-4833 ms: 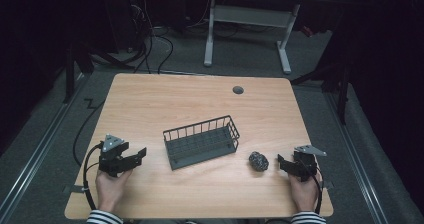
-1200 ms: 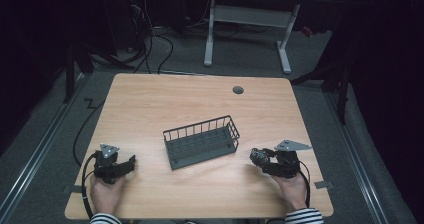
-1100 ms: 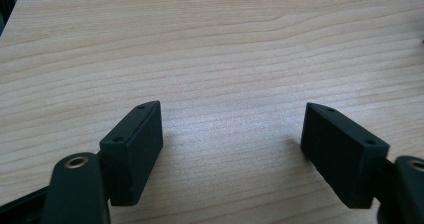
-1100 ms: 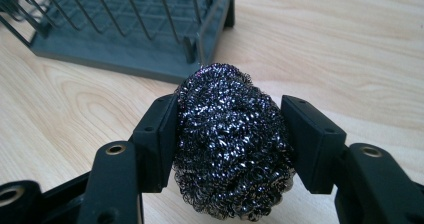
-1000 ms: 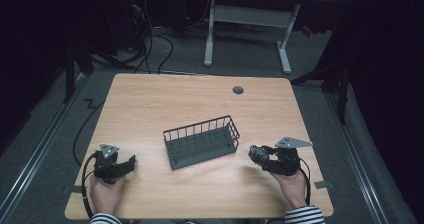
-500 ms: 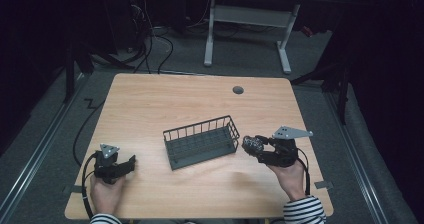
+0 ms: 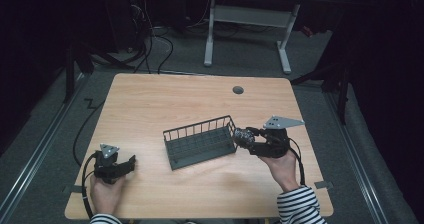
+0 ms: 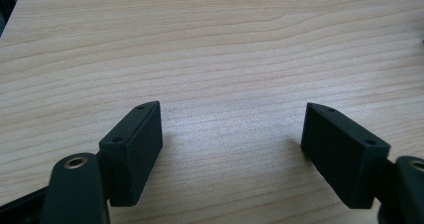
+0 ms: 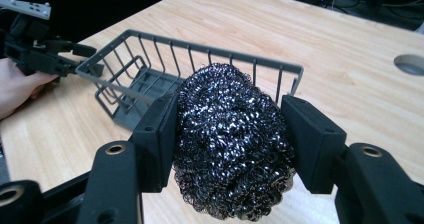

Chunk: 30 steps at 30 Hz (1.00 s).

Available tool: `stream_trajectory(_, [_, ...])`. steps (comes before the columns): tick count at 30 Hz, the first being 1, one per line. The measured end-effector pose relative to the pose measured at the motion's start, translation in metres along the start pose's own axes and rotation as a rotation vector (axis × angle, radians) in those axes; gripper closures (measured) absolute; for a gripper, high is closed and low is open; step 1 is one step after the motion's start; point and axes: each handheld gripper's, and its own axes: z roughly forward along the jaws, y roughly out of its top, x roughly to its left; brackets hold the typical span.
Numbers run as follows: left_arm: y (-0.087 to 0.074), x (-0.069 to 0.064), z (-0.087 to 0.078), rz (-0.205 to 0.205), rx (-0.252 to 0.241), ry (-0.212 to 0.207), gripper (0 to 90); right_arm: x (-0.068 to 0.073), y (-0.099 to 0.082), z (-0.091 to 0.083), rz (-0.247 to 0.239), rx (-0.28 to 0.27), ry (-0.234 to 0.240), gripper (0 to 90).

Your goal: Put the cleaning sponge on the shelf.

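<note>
My right tongs (image 9: 227, 139) are clamped on the scourer (image 9: 231, 144), one jaw pressed into each side of its middle. I hold it off the bench (image 7: 150, 104), just outside the right end of the basket (image 7: 200, 141) and about level with its rim. I judge the scourer to be light and springy: a ball of coiled metal wire that gives under the jaws and will puff back when let go. It will not slip, since the curls catch on the pads, but for the same reason it may snag on the basket's wires. Across the widest part, as now, looks the best place to hold it; a pinch at the edge would only pull out loose strands.

My left tongs (image 8: 230, 149) stand wide apart with nothing between them, resting low over bare bench well to the left of the basket, nearer me.
</note>
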Motion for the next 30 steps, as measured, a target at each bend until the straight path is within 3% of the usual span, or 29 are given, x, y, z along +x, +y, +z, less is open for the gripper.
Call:
stream_trajectory(9, [0.0, 0.0, 0.0, 0.001, 0.0, -0.001, 24.7, -0.001, 0.024, 0.019, -0.01, 0.008, 0.015, 42.4])
stream_trajectory(18, [0.0, 0.0, 0.0, 0.001, 0.0, 0.0, 25.3, 0.005, 0.039, 0.047, -0.038, 0.051, 0.024, 42.3])
stream_trajectory(30, [0.0, 0.0, 0.0, -0.001, 0.001, -0.002, 25.3, 0.011, 0.04, 0.09, -0.067, 0.158, 0.035, 41.5])
